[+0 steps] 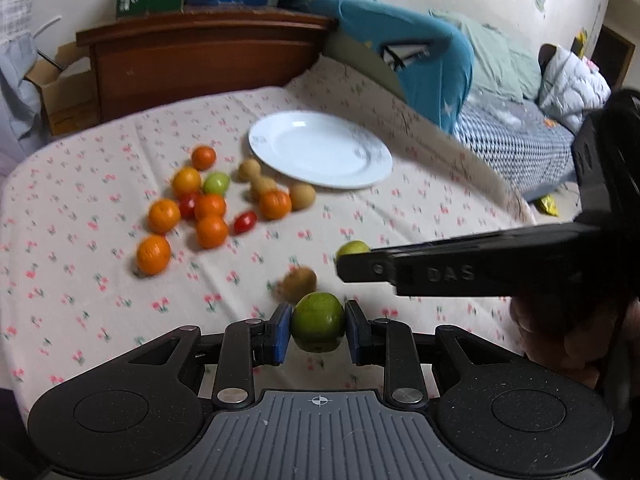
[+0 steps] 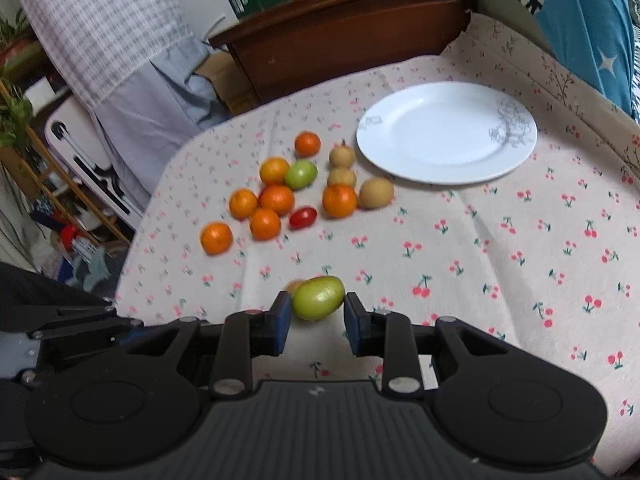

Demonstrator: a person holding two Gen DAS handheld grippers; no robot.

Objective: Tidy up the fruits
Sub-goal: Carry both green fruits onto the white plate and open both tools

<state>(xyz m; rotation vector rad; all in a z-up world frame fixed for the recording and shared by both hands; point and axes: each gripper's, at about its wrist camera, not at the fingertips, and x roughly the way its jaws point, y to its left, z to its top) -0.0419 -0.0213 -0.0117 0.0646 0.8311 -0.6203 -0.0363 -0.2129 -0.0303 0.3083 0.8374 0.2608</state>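
My left gripper [image 1: 318, 330] is shut on a green fruit [image 1: 318, 322] and holds it above the cloth. My right gripper [image 2: 316, 322] has a second green fruit [image 2: 318, 297] between its blue pads; the pads touch or nearly touch it, and the fruit looks to rest on the cloth. That fruit shows behind the right gripper's finger in the left wrist view [image 1: 352, 247]. A brown fruit [image 1: 298, 280] lies between them. A white plate [image 2: 446, 132] stands empty at the back. A cluster of oranges [image 2: 276, 200], small red tomatoes [image 2: 303, 217] and brown fruits [image 2: 375, 193] lies left of the plate.
The table carries a cherry-print cloth [image 2: 500, 260]. A wooden headboard [image 2: 352, 28] with boxes stands behind. A teal garment [image 1: 432, 64] hangs at the table's back right edge. A bed [image 1: 520, 136] lies to the right.
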